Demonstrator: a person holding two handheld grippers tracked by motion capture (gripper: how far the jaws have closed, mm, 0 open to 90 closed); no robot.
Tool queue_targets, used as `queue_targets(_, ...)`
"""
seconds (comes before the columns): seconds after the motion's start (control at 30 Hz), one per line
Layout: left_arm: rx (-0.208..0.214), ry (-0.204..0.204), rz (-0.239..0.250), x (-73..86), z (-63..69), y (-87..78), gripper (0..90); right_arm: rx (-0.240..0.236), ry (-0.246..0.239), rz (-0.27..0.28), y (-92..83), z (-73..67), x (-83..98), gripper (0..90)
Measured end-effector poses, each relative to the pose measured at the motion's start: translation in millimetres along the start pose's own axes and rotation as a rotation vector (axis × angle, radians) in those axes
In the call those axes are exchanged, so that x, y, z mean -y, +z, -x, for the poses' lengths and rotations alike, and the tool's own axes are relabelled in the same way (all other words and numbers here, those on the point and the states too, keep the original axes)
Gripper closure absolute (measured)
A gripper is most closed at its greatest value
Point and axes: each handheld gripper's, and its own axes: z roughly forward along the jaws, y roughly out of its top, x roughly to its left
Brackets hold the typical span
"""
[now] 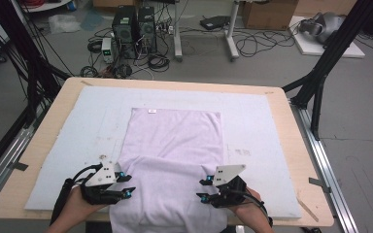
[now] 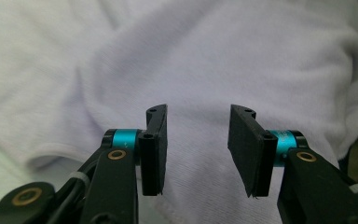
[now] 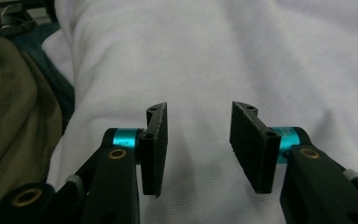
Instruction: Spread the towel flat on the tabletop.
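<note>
— Claws first: where did they stand?

— Both stood part open with nothing between the pads, my left claw [image 1: 127,185] and right claw [image 1: 201,190] low at the near edge of the worktop [image 1: 291,121].

— And the cloth?

— I saw the pale lilac towel [image 1: 175,141] spread mid-worktop on a grey mat [image 1: 252,111], near end bunched and drooping over the near edge. Soft, light, limp, I judged; best pinched at its near corners.
</note>
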Motion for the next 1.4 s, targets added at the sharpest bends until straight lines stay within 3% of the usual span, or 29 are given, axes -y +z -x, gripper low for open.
queue_targets(0.07, 0.017, 0.005, -0.043, 3.7, -0.8, 6.1, 57.9, -0.021, -0.004, -0.019, 7.2, -0.8, 2.8, 56.7)
queue_targets(0.1, 0.026, -0.001, -0.021, 7.4, -0.8, 7.1, 59.0, -0.032, -0.003, -0.034, 9.7, -1.1, 3.7, 58.7)
queue_targets(0.13, 0.032, -0.006, -0.021, 8.0, -1.4, 6.2, 64.6, -0.042, -0.016, -0.05, 14.8, -1.9, 6.0, 61.7)
queue_targets(0.23, 0.039, 0.013, -0.032, 8.6, 1.1, 3.4, 84.8, -0.074, -0.006, -0.038, 14.4, -2.1, 6.5, 84.4)
queue_targets(0.33, 0.042, 0.028, -0.054, 10.0, 7.4, -2.1, 87.5, -0.074, -0.032, -0.048, 13.9, -7.4, 4.7, 87.6)
queue_targets(0.5, 0.077, 0.036, -0.055, 20.8, 29.5, -25.5, 87.9, -0.121, -0.041, -0.052, 7.2, -26.5, 8.0, 87.7)
queue_targets(0.57, 0.106, 0.035, -0.038, 22.5, 40.0, -36.9, 87.1, -0.166, -0.05, -0.026, 0.4, -39.3, 7.3, 85.8)
queue_targets(0.63, 0.072, 0.045, -0.028, 21.6, 41.2, -42.5, 73.8, -0.151, -0.06, 0.002, -8.5, -48.6, 2.9, 74.8)
queue_targets(0.77, 0.03, 0.027, -0.01, 20.2, 26.5, -35.1, 65.2, -0.075, -0.072, -0.017, -12.4, -38.0, -0.5, 65.9)
queue_targets(0.93, 0.034, 0.024, -0.047, 25.3, 14.7, -17.2, 66.3, -0.061, -0.047, -0.077, -0.5, -22.4, 12.0, 63.2)
queue_targets(1.0, 0.033, 0.025, -0.037, 26.0, 14.0, -18.2, 76.3, -0.06, -0.041, -0.057, 1.5, -21.0, 15.9, 66.0)
queue_targets(1.03, 0.039, 0.031, -0.042, 26.1, 14.5, -18.6, 85.2, -0.066, -0.031, -0.055, 1.3, -20.7, 16.6, 72.6)
queue_targets(1.1, 0.035, 0.022, -0.044, 26.9, 16.1, -19.8, 87.6, -0.098, -0.036, -0.058, 0.5, -21.1, 16.7, 85.0)
queue_targets(1.2, 0.045, 0.006, -0.036, 30.7, 17.5, -23.9, 87.9, -0.119, -0.044, -0.06, -1.0, -24.2, 16.6, 84.9)
queue_targets(1.3, 0.033, -0.002, -0.026, 30.7, 15.8, -27.5, 83.5, -0.12, -0.028, -0.033, -4.4, -21.4, 17.6, 77.8)
queue_targets(1.37, 0.014, -0.037, -0.003, 27.3, 11.2, -28.4, 71.9, -0.074, -0.006, -0.006, -6.9, -17.0, 15.2, 64.9)
queue_targets(1.4, 0.002, -0.048, 0.015, 25.1, 9.2, -29.1, 69.3, -0.053, 0.008, 0.006, -7.6, -12.9, 13.3, 63.9)
